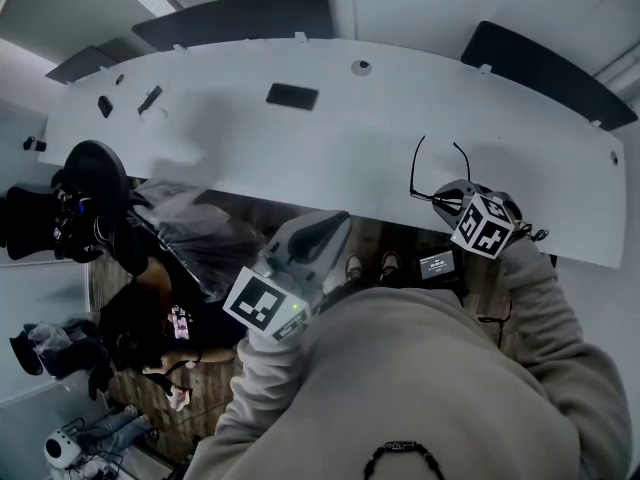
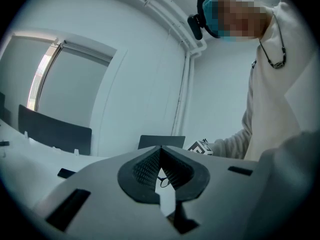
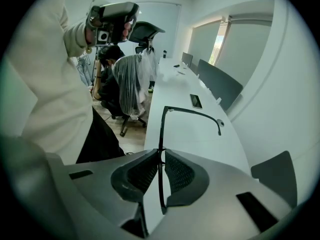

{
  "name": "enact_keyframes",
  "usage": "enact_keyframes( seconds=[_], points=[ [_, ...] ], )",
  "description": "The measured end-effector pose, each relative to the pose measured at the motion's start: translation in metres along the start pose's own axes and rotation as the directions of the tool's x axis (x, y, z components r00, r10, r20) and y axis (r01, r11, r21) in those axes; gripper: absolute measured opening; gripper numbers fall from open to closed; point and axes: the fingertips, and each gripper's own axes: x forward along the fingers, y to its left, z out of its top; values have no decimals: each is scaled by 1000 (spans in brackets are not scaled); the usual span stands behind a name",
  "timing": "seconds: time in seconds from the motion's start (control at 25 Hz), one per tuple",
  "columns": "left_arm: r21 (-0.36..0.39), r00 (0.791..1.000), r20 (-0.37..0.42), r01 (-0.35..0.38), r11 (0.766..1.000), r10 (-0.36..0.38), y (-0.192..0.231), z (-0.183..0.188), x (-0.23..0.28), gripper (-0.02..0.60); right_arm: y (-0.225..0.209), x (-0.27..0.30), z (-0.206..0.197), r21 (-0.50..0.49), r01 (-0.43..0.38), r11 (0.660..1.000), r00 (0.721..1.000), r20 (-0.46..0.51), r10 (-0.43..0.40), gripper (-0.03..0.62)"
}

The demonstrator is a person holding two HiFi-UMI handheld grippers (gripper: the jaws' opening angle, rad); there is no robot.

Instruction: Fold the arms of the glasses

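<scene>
- While the left tool (image 2: 160, 150) hangs clenched and empty in front of the person's chest, well apart from the work, its first job is to come across to the right. I judge it can push with its closed tip or part its jaws only slightly.
- The glasses (image 3: 194, 112) are held in the air above the near right part of the bench (image 1: 250, 138), with both arms standing open and pointing away from the person.
- Meet one arm near its free end and swing it inward about its hinge, flat behind the lenses, then lay the other arm over it. A push close to the hinge would likely strain it.
- The right tool (image 3: 161, 156) is clamped on the front frame, which sits edge-on between its pads. It should hold steady as the anchor and squeeze no harder, since so thin a frame could twist or slip.
</scene>
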Motion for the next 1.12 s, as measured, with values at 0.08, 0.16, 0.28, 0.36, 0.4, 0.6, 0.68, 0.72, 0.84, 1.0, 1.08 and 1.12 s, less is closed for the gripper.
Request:
enact_keyframes(
  seconds=[0.08,0.16,0.28,0.36,0.4,0.6,0.68,0.72,0.84,1.0,1.08,1.12],
  points=[
    [11,1000,0,26,1000,-26,-2,2,8,5,6,-14,5,53,-16,998,999,52,13,58],
    [25,999,-2,47,999,-47,-5,6,15,6,11,-28,11,137,-44,990,992,122,27,58],
    [44,997,1,82,996,-82,-9,12,26,6,12,-46,11,221,-56,974,982,190,14,58],
    [56,994,4,109,992,-110,-12,15,33,5,12,-55,8,248,-51,967,977,213,-3,58],
    [63,992,3,124,990,-124,-14,16,38,5,13,-59,7,262,-49,964,975,223,-11,58],
    [93,981,2,191,977,-192,-25,21,55,5,21,-89,15,340,-83,937,943,331,-36,58],
    [105,976,0,215,971,-216,-29,25,61,5,24,-103,23,363,-99,927,925,376,-49,58],
    [111,974,-2,227,968,-228,-30,26,64,5,26,-110,26,371,-105,923,917,396,-55,58],
    [130,966,-5,256,958,-258,-34,30,71,5,31,-129,34,389,-118,914,892,446,-74,58],
    [154,956,-11,292,944,-294,-39,36,81,6,39,-148,43,411,-139,901,863,497,-93,58],
    [161,951,-14,308,937,-310,-42,39,86,5,42,-156,48,417,-154,896,849,519,-96,58],
    [165,948,-15,316,934,-318,-43,41,88,5,44,-160,51,420,-161,893,842,530,-97,58]
  ],
)
